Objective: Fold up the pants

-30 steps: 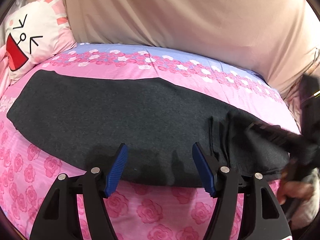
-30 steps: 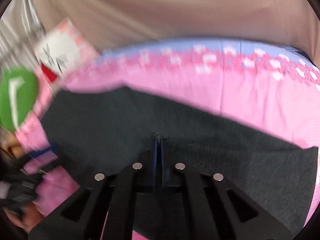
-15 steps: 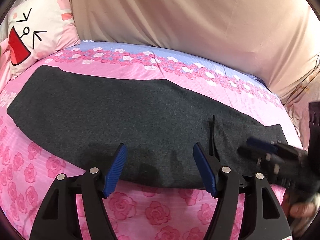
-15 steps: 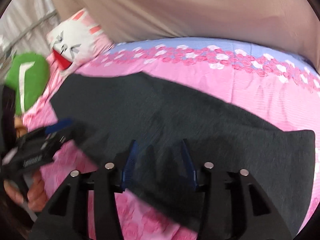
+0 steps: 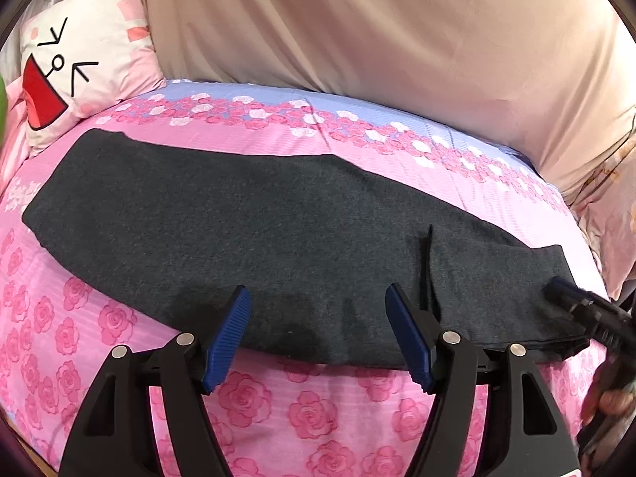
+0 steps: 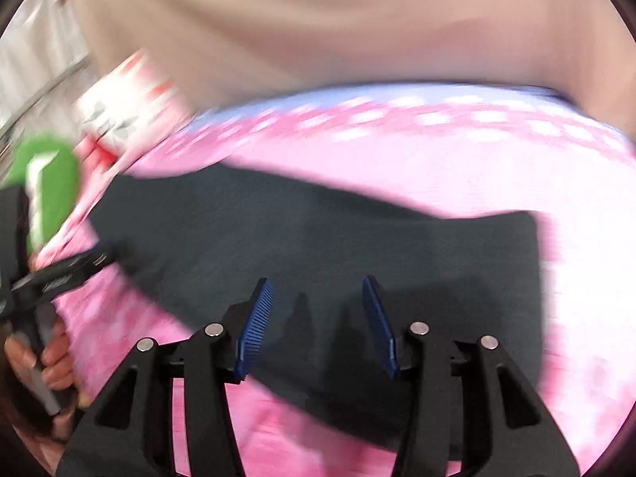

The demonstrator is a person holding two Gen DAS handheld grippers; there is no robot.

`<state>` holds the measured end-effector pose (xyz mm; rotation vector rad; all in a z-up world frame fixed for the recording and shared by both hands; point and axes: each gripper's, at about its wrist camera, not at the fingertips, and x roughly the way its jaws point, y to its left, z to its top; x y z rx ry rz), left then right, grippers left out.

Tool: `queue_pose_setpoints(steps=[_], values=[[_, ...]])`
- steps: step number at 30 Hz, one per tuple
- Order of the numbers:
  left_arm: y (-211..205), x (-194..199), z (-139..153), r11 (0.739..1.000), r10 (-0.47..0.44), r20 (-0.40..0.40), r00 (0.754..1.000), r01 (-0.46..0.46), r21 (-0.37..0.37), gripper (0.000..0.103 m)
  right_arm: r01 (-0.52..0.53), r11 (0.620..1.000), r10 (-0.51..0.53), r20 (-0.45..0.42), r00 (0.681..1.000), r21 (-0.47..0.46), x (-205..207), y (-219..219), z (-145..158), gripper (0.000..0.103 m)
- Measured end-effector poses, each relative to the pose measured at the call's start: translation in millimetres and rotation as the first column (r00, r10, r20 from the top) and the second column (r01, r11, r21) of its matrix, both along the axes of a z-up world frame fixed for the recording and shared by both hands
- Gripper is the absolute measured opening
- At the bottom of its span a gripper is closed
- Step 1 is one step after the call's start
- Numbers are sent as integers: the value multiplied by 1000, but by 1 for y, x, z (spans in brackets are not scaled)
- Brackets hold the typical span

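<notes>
The dark grey pants (image 5: 246, 222) lie flat, folded lengthwise, across the pink rose-print bed (image 5: 258, 401). My left gripper (image 5: 318, 310) is open and empty over the near edge of the pants, about mid-length. My right gripper (image 6: 318, 298) is open and empty over the right end of the pants (image 6: 318, 238); that view is blurred by motion. The right gripper also shows in the left wrist view (image 5: 584, 306) at the far right, by the pants' end. The left gripper shows in the right wrist view (image 6: 71, 270) at the left.
A white cartoon-face pillow (image 5: 75, 63) sits at the bed's back left. A beige sheet (image 5: 357, 28) hangs behind the bed. A blue band with white roses (image 5: 318, 111) runs along the far edge. A green round thing (image 6: 47, 187) sits at the left of the right wrist view.
My right gripper opened, let go of the pants and moved right toward their end. The pants now lie flat. My left gripper barely moved.
</notes>
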<state>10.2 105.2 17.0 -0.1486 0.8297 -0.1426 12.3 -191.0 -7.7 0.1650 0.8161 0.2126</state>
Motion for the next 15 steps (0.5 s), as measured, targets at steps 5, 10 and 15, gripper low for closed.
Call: queue_pose_setpoints(steps=[5,10,15], values=[[-19,3,1,999,-32,4,999,32,9,67,161,986,-163,-76,984,-33,-8,-63,-24,10],[-31,5,1,999,-41,-3,999,41,21,67,-15,1000,15,33,999,1,-10,5,11,27],[-24,-1,2,999,-19,0,1000,19,39,67,-296,953,298,9,955,-67,5,117,0,50]])
